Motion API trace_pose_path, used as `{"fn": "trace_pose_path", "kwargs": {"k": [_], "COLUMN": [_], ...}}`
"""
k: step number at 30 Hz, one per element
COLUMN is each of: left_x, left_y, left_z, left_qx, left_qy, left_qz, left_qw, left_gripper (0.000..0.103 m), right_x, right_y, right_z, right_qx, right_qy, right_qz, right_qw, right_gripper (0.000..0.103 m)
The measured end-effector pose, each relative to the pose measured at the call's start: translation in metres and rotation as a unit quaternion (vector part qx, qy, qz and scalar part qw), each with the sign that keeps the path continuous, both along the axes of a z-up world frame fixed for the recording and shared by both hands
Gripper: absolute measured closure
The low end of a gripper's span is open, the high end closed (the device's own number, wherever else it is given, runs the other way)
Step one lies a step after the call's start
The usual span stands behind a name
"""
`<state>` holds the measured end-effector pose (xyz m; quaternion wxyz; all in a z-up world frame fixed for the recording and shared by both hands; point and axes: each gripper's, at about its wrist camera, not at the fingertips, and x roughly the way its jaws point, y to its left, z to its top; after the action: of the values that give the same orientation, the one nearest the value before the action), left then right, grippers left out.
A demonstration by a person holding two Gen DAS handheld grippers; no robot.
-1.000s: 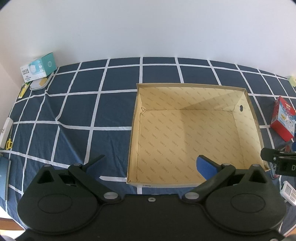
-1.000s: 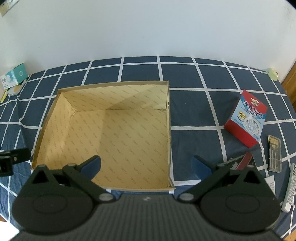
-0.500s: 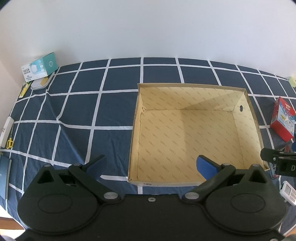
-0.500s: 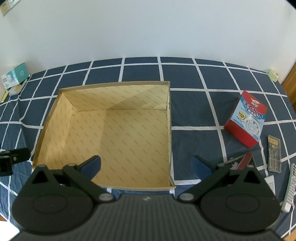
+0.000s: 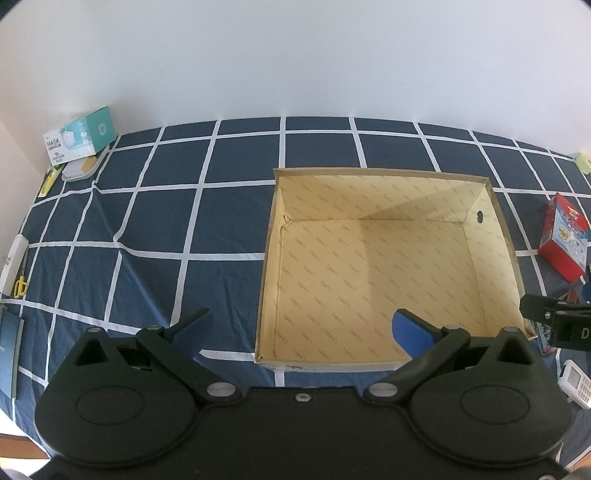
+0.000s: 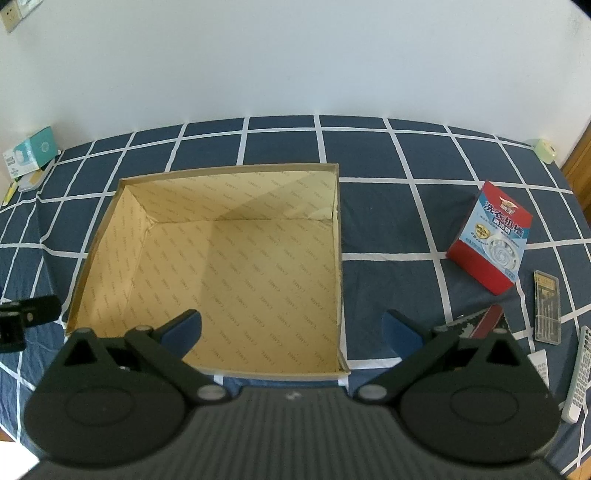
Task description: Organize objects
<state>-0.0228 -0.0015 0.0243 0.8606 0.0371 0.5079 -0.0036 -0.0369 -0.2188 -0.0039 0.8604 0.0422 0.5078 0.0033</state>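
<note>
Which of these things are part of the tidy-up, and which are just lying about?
Part of the job:
cardboard box, open, nothing in it
red carton
mask box
remote control
clear case
calculator
left gripper and right gripper, both open, holding nothing

Just there:
checked cloth
white wall
wall socket
</note>
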Motion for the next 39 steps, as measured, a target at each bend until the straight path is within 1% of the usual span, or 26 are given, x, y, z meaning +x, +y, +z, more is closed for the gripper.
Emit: {"fn": "trace_pose_path", "kwargs": {"k": [11, 15, 22, 31, 39], "left_x": [-0.001, -0.002, -0.004, -0.006, -0.012], "left_y": [-0.007, -0.014, -0.03, -0.06, -0.093], "left_z": [0.004, 0.004, 0.002, -0.002, -0.008], "left_qx": [0.0, -0.001, -0.006, -0.015, -0.019], "left_qy": [-0.002, -0.003, -0.003, -0.002, 0.005], "left_qz": [-0.017, -0.033, -0.07, -0.13, -0.183], "left_qw": [0.9999, 0.9994, 0.9975, 0.9914, 0.983], "left_gripper": [0.0, 0.0, 0.0, 0.0, 0.0], "right_x": [-0.007, -0.011, -0.025, -0.052, -0.077], "right_y": [-0.006, -0.011, -0.026, -0.049, -0.077], "right_z": [0.005, 0.006, 0.009, 0.006, 0.005], "right_qx": [0.001, 0.0, -0.003, -0.011, -0.014], "right_qy": [-0.006, -0.007, -0.011, -0.009, -0.006], "right_qz": [-0.012, -0.024, -0.061, -0.12, -0.171], "right_qw": [1.0, 1.0, 0.998, 0.993, 0.985], "right_gripper": [0.0, 0.0, 0.0, 0.0, 0.0]}}
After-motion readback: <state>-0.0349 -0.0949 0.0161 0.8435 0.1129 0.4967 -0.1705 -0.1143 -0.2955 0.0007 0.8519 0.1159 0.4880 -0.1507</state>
